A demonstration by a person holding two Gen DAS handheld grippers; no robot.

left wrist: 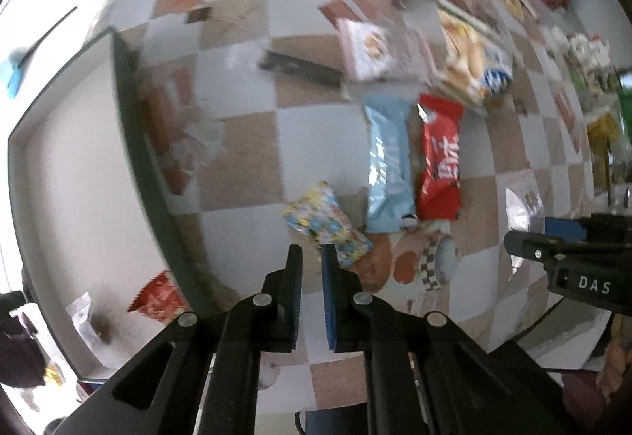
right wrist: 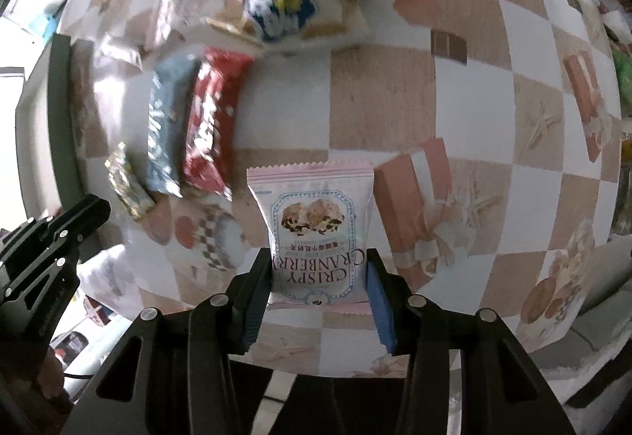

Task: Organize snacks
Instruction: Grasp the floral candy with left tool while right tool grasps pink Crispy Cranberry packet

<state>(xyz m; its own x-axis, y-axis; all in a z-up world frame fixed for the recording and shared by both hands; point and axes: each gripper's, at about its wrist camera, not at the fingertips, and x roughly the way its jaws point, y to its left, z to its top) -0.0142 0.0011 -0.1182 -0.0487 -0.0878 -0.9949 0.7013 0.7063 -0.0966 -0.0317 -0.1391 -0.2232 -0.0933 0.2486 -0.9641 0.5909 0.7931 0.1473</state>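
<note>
Left gripper [left wrist: 312, 257]: pointing straight down, jaws drawn together to a narrow slit, nothing lying between the blue pads. Right gripper [right wrist: 316, 269]: tilting steeply downward, jaws standing partly apart and pressing on both side edges of the pink cranberry packet [right wrist: 312, 222], gripping it at its near end.

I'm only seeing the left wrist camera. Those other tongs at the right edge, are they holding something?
Observer: Yes, the right tongs grip a pink packet by its sides.
Operator: What's on it?
Observer: A cookie picture and the words "Crispy Cranberry".
Operator: Are my tongs touching that colourful packet?
Observer: From the right view, the left tongs sit just beside the colourful packet, not gripping it.
</note>
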